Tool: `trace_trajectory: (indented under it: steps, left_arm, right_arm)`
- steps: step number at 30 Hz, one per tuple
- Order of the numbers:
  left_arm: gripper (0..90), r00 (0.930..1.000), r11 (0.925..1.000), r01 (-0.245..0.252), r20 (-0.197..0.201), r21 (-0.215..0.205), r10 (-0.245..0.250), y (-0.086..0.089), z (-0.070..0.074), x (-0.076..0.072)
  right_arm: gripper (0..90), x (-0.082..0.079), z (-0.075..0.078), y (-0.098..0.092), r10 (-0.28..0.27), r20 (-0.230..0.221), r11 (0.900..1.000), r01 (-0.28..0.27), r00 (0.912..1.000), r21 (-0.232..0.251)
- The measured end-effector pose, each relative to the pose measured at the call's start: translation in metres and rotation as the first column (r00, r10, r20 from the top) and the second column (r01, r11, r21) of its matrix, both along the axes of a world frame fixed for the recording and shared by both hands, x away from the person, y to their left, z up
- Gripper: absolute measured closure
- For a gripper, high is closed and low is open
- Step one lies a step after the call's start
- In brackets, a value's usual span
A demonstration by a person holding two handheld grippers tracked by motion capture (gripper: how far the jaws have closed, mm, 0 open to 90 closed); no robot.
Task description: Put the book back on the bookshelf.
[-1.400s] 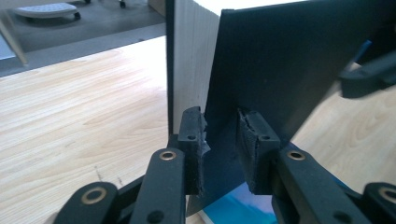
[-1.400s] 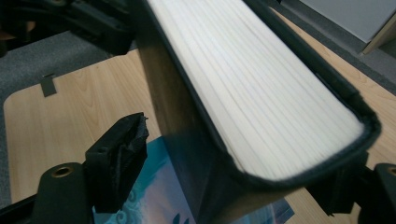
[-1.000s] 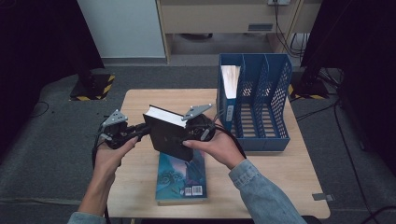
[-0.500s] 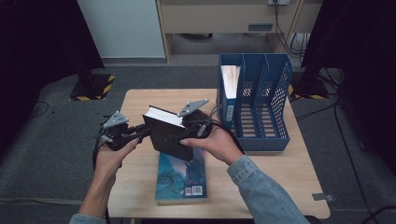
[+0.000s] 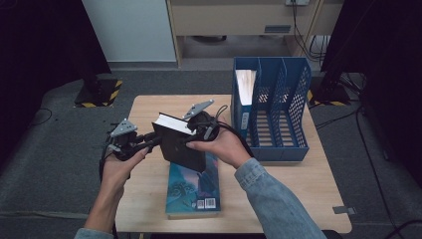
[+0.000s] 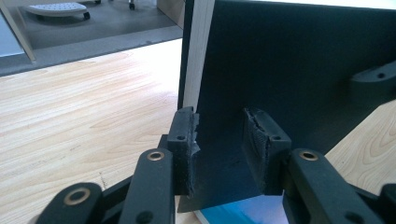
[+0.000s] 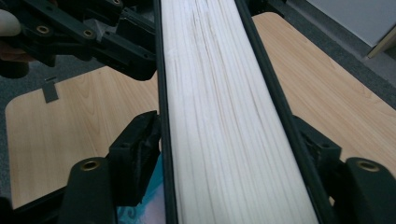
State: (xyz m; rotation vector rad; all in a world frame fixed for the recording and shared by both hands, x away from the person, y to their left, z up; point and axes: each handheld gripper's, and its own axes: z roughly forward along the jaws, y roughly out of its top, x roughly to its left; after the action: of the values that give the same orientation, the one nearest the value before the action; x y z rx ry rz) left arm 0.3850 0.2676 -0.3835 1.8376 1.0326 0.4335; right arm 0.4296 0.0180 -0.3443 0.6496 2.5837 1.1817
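1. Black book [image 5: 181, 149] in the air over the table [image 5: 149, 107], tilted, page edge up, between both grippers.
2. Gripped at its left edge by the left gripper [image 5: 154, 141], in the left hand [image 5: 119, 167].
3. In the left gripper view: one pad [image 6: 184, 149] against the pale page side near the book's corner, the other [image 6: 261, 154] on the dark cover. Pressing on the black book, with the jaws just eased a little wider.
4. Gripped from the right by the right gripper [image 5: 191, 135], in the right hand [image 5: 224, 147], with fingers curled under the lower cover.
5. In the right gripper view: white page block [image 7: 219, 93] running up the middle, one black cover on each side, one pad [image 7: 140, 154] tight against the near cover, the other partly hidden behind the far cover. Jaws just closed in on the black book, now clamped across its thickness.
6. Farther up in that view, across the book: the left gripper's dark linkage.
7. Directly below the black book: blue book [image 5: 191, 191] flat on the table, near the front edge, barcode corner toward the person. No telling whether touching or just apart.
8. At the table's right side, well apart from the grippers: blue rack [image 5: 271, 62], upright, with three slots.
9. In the rack's leftmost slot: filed book [image 5: 245, 82], upright, pale pages up.
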Motion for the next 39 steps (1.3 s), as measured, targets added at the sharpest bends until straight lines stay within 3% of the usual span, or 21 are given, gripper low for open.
trace_trajectory:
  steps: [9, 11, 12, 16, 20, 22, 25, 28, 29, 32, 36, 39]
  left_arm:
    - [63.4, 1.0000, 1.0000, -0.006, 0.002, 0.004, 0.006, 0.000, 0.000, 0.000]
    - [62.8, 1.0000, 0.9999, 0.004, 0.003, -0.012, -0.004, 0.001, -0.001, 0.000]
    - [61.6, 1.0000, 0.9998, 0.002, 0.005, -0.021, -0.001, 0.001, -0.002, 0.000]
    - [43.0, 0.9981, 0.9982, -0.059, 0.015, 0.000, 0.059, 0.006, -0.010, -0.002]
    - [33.5, 0.9922, 0.9922, -0.124, -0.008, -0.007, 0.124, 0.023, -0.037, -0.009]
    - [31.8, 0.9873, 0.9879, -0.154, -0.038, 0.016, 0.155, 0.033, -0.055, -0.011]
    - [29.5, 0.9766, 0.9743, -0.196, -0.069, 0.112, 0.204, 0.044, -0.082, -0.014]
    - [27.5, 0.9724, 0.9590, -0.187, -0.098, 0.213, 0.212, 0.047, -0.095, -0.012]
    - [26.1, 0.9701, 0.9566, -0.191, -0.106, 0.220, 0.218, 0.048, -0.098, -0.010]
    - [21.4, 0.9679, 0.9582, -0.181, -0.132, 0.221, 0.214, 0.047, -0.103, -0.007]
    - [15.9, 0.9655, 0.9595, -0.155, -0.170, 0.235, 0.197, 0.046, -0.108, -0.004]
    - [13.5, 0.9603, 0.9643, -0.149, -0.201, 0.219, 0.194, 0.047, -0.113, -0.003]
  right_arm:
    - [38.2, 0.007, -0.003, 0.002, 0.025, -0.031, 1.000, -0.025, 0.9992, -0.013]
    - [42.7, 0.008, -0.003, 0.002, 0.039, -0.051, 0.999, -0.039, 0.9979, -0.008]
    - [45.2, 0.009, -0.002, 0.001, 0.044, -0.084, 0.999, -0.044, 0.9954, 0.002]
    - [48.8, 0.011, -0.002, -0.001, 0.035, -0.122, 0.999, -0.031, 0.9919, 0.033]
    - [49.4, 0.014, -0.002, -0.004, 0.005, -0.138, 0.998, 0.003, 0.9904, 0.058]
    - [49.6, 0.016, -0.002, -0.005, -0.008, -0.148, 0.998, 0.019, 0.9890, 0.067]
    - [49.7, 0.019, -0.003, -0.007, -0.028, -0.163, 0.996, 0.042, 0.9862, 0.082]
    - [49.8, 0.023, -0.003, -0.010, -0.067, -0.195, 0.991, 0.088, 0.9784, 0.098]
    - [49.9, 0.025, -0.003, -0.011, -0.082, -0.206, 0.989, 0.105, 0.9750, 0.102]
    - [50.0, 0.029, -0.003, -0.014, -0.126, -0.233, 0.980, 0.157, 0.9642, 0.119]
    - [50.0, 0.030, -0.004, -0.016, -0.129, -0.243, 0.979, 0.163, 0.9615, 0.125]
    - [50.1, 0.030, -0.003, -0.015, -0.137, -0.243, 0.977, 0.171, 0.9602, 0.124]
